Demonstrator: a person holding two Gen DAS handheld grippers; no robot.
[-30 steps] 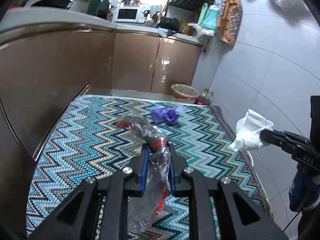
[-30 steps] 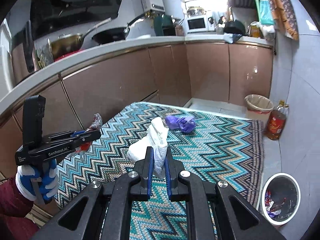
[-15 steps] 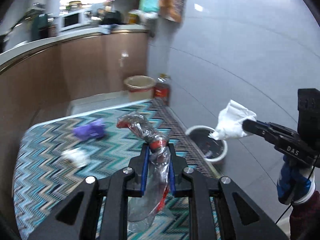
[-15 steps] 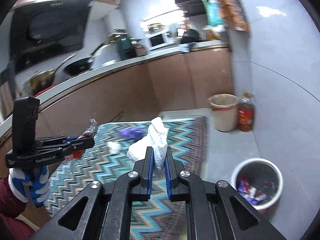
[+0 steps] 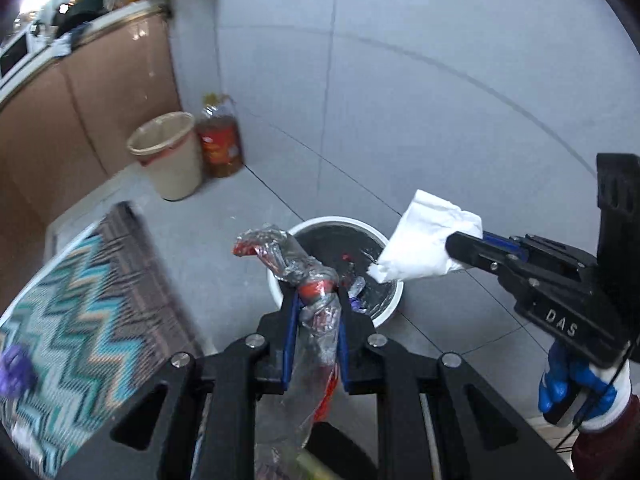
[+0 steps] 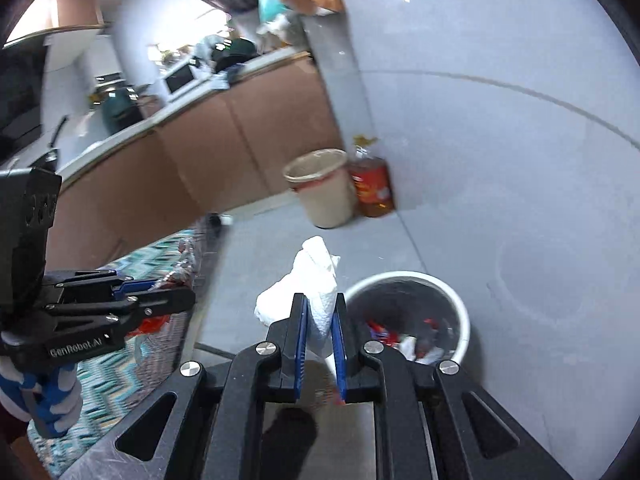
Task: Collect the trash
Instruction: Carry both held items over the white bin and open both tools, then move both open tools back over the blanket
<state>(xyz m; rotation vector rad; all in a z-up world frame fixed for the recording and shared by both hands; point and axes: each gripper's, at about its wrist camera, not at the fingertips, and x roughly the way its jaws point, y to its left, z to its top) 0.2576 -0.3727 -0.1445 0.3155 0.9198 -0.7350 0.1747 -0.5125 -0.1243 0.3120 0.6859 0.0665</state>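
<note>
left claw (image 5: 316, 312) pinching plastic wrapper (image 5: 296, 264) | right claw (image 6: 320, 320) easing apart, tissue (image 6: 316, 280) between | bin (image 6: 460, 312) contents blurred

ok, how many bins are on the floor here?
2. A white-rimmed bin with trash inside stands on the grey floor just ahead of both claws. A beige bin stands farther back by the cabinets, beside an oil bottle. More may sit out of view.

Both tongs are black with blue inner pads and silver screw heads. The left tongs (image 5: 316, 300) read "GenRobot.AI", the right tongs (image 6: 320, 312) "DAS". Blue-and-white gloves (image 5: 580, 384) and a maroon sleeve (image 5: 608, 436) show behind them.
</note>
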